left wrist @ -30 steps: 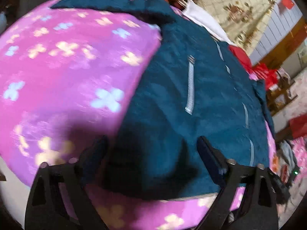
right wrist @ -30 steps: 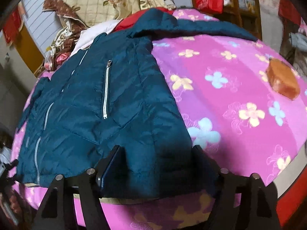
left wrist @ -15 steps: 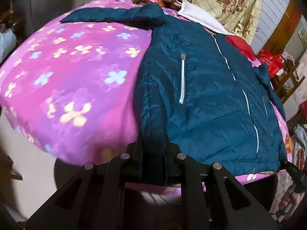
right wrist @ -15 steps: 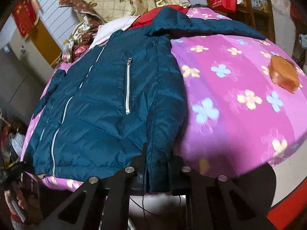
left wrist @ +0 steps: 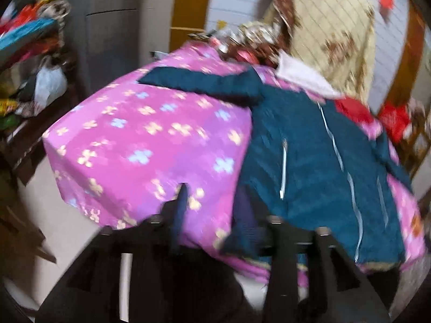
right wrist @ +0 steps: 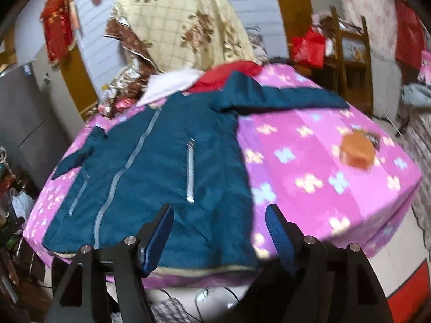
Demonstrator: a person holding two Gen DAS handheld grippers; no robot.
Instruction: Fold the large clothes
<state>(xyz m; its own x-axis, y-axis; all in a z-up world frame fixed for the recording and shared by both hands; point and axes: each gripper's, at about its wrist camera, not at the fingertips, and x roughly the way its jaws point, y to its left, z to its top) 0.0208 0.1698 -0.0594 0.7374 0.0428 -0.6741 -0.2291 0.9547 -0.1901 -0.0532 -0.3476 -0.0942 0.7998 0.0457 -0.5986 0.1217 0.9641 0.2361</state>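
A dark teal quilted jacket (left wrist: 317, 161) lies face up on a pink flowered bed cover (left wrist: 150, 145), with grey zips and one sleeve stretched toward the far corner. It also shows in the right wrist view (right wrist: 150, 172). My left gripper (left wrist: 215, 210) is open, at the jacket's near hem corner, which hangs over the bed edge between its fingers. My right gripper (right wrist: 219, 231) is open and empty, just above the jacket's near hem.
The pink bed cover (right wrist: 323, 188) carries an orange-brown object (right wrist: 357, 152) at the right. A floral quilt (right wrist: 183, 24), white and red clothes (right wrist: 229, 75) pile at the bed's far side. Cluttered shelves (left wrist: 29, 75) stand left; wooden furniture (right wrist: 347, 53) right.
Both grippers were shut on the jacket's near hem half a second ago. Now both have opened and pulled back, and the hem lies on the bed edge.
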